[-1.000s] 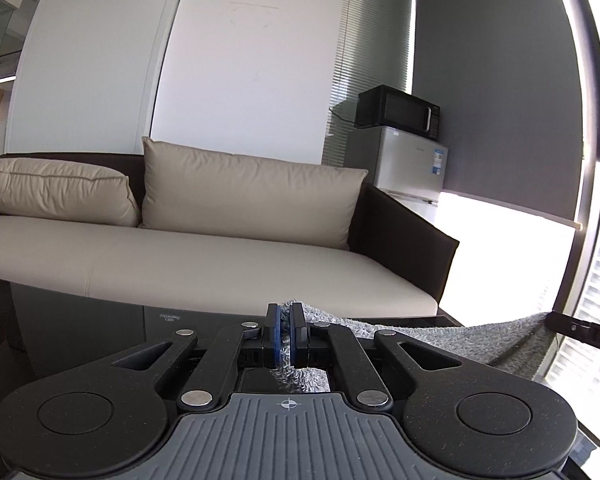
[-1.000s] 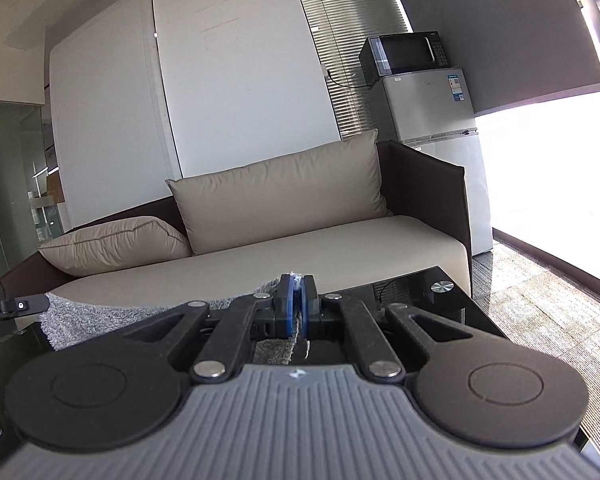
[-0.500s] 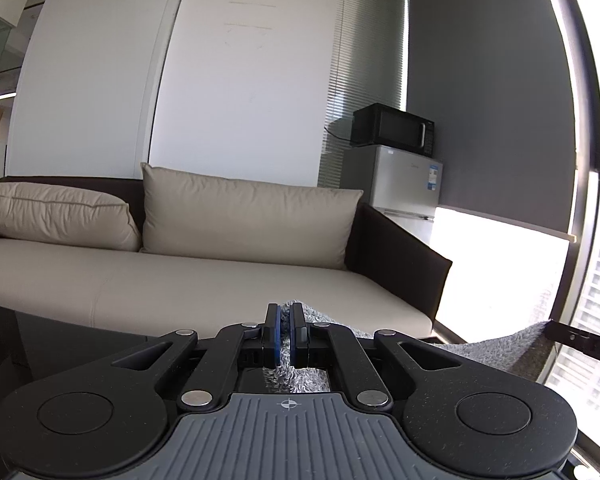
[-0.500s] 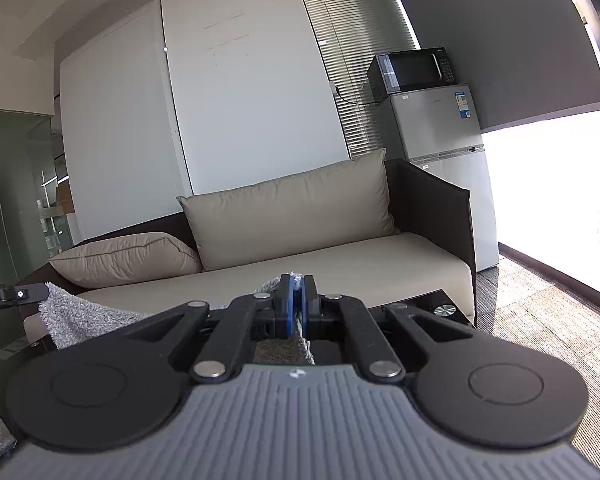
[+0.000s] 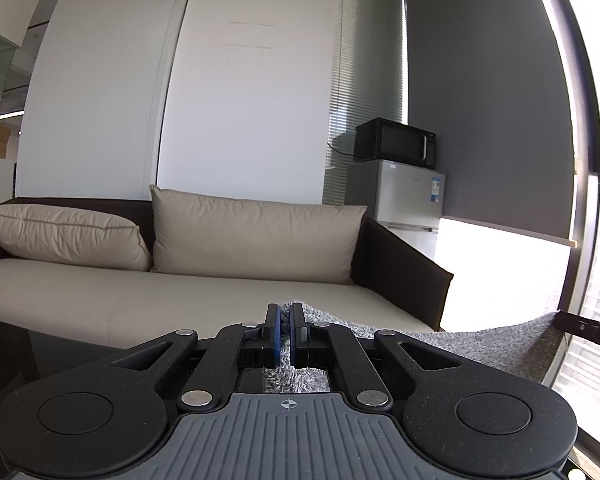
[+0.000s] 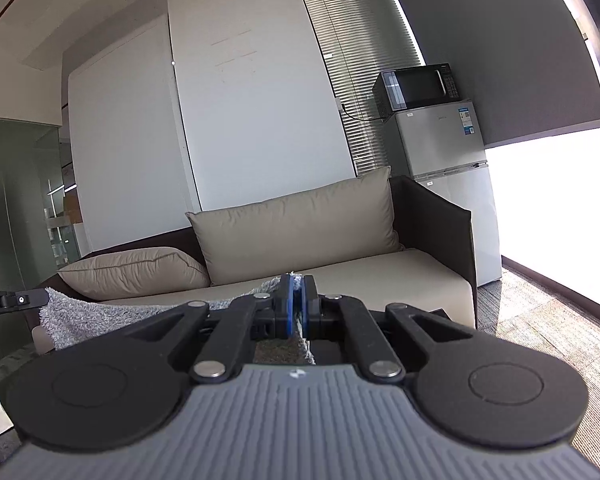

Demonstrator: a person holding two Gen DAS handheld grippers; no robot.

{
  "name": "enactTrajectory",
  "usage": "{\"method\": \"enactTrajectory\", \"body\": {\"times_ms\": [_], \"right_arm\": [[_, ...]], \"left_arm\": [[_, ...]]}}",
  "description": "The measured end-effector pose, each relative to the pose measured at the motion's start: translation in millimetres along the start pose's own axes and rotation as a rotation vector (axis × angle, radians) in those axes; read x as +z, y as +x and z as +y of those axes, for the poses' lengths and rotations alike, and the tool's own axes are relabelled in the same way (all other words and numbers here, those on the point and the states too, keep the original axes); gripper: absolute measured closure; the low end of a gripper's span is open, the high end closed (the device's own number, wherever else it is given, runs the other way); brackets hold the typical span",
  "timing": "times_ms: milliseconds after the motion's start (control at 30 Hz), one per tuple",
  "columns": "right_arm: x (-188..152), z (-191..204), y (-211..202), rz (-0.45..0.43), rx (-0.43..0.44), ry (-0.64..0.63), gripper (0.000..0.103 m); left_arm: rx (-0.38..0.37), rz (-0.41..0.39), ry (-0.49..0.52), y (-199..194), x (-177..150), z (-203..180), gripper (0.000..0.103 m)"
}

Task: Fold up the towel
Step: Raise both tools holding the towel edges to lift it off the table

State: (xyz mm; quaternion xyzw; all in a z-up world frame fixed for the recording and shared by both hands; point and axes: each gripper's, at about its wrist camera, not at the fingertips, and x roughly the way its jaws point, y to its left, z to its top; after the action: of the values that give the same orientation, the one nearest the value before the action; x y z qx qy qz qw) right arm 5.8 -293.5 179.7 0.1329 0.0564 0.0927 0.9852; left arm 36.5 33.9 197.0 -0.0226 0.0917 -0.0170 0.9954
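So both claws are clamped on towel corners: left claw (image 5: 284, 316) and right claw (image 6: 299, 288) stretch the towel (image 5: 480, 340) taut, sagging toward 3 o'clock, ready for folding.

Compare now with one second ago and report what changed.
Both tools rose, lifting the gray towel: the sofa sits lower in both views and the black table has dropped mostly out of sight. Unchanged: the left tool and right tool remain shut on the towel's corners, which stays stretched between them.
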Motion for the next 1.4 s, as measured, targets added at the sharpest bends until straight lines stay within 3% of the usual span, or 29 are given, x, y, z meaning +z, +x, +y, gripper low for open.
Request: {"method": "enactTrajectory", "body": {"times_ms": [733,933,1400], "right_arm": [[24,22,-77,0.027,0.02,-0.002,0.1],[13,25,-72,0.065,0.011,0.001,0.1],[-34,8,-11,0.16,-0.05,0.027,0.1]], "left_arm": [[0.014,0.029,-0.015,-76,8,-12,0.099],[0.033,0.049,-0.004,-63,-3,-14,0.099],[0.073,0.103,0.011,-7,-42,-6,0.099]]}}
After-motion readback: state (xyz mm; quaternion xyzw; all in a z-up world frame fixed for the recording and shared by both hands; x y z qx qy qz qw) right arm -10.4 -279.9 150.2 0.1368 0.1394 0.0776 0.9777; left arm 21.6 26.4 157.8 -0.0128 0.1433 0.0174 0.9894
